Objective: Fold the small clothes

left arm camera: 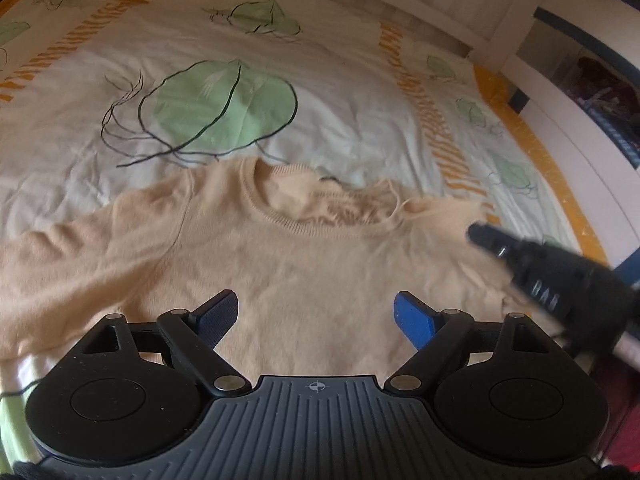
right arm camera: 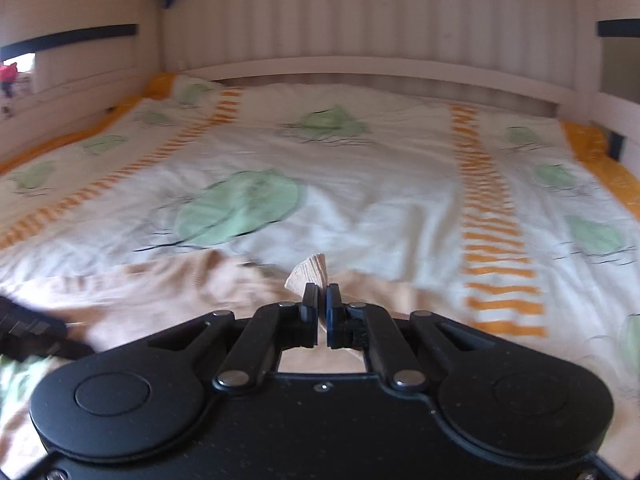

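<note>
A beige knit sweater (left arm camera: 304,264) lies flat on the bed, neck hole away from me, one sleeve spread to the left. My left gripper (left arm camera: 316,314) is open and empty, hovering over the sweater's chest. My right gripper (right arm camera: 321,304) is shut on a ribbed edge of the sweater (right arm camera: 310,272) that sticks up between the pads. In the left wrist view the right gripper (left arm camera: 544,276) shows as a blurred black shape over the sweater's right side. The rest of the sweater (right arm camera: 180,284) lies below and left in the right wrist view.
The bed has a white duvet (left arm camera: 340,112) with green leaf prints and orange striped bands. A white wooden bed frame (right arm camera: 360,70) and panelled wall run along the far side. Shelves (left arm camera: 600,92) stand to the right. The left gripper (right arm camera: 28,332) shows blurred at lower left.
</note>
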The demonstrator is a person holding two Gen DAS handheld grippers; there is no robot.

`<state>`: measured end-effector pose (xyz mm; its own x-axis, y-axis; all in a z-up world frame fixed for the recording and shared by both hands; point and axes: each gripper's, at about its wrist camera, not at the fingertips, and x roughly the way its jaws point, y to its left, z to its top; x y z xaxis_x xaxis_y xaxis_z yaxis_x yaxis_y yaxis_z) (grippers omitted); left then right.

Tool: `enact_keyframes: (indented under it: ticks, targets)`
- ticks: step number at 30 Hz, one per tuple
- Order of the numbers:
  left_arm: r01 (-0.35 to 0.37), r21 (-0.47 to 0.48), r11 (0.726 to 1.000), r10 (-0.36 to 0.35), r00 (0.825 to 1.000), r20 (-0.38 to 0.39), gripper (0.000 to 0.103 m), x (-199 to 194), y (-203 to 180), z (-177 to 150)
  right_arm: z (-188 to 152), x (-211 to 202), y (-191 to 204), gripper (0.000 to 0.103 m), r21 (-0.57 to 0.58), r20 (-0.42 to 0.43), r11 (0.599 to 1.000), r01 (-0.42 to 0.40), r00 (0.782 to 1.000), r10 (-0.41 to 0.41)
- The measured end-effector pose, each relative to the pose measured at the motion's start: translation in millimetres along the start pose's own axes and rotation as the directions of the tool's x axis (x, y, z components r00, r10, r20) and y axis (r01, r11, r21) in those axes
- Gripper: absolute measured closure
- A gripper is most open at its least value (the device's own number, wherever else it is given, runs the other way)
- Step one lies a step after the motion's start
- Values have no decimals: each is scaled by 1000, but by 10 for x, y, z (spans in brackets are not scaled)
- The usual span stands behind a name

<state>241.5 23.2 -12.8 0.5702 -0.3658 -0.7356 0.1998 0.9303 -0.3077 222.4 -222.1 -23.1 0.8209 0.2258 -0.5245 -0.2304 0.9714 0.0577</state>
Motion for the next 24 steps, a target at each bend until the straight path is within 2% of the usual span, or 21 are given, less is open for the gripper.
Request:
enact_keyframes:
  ticks: [2,6,9,10,12,17,22,24]
  targets:
    - [23,-14,1000,-23,1000,6,18,33,0,78,-117,29,230,95,-22,-15,998,-58,998,58]
    - [23,-23,999,-24,998,-61,18,263,15,80,-440,184,590,94,-44,-94,991,-125,988,121]
    - [33,-63,997,-41,990,-136,18,486,62,12,-650,260,726,82,-80,-157,990,-113,983,99]
    - [36,-86,996,-49,986,-158,18,541,87,-12,-695,262,740,73,-90,-169,990,-104,982,88]
    - [41,-125,991,-64,980,-186,18,641,112,-51,-774,205,736,66,-89,-181,990,-108,979,90]
    - [37,-118,992,-62,975,-214,18,781,-1,-131,-860,37,638,64,-97,-210,991,-89,975,67]
    - [29,-103,994,-52,972,-228,18,966,-148,-152,-945,-57,504,61,-35,-227,996,-81,971,70]
    - [35,-103,994,-55,978,-202,25,992,-189,-155,-959,-84,469,60,-12,-226,997,-79,971,75]
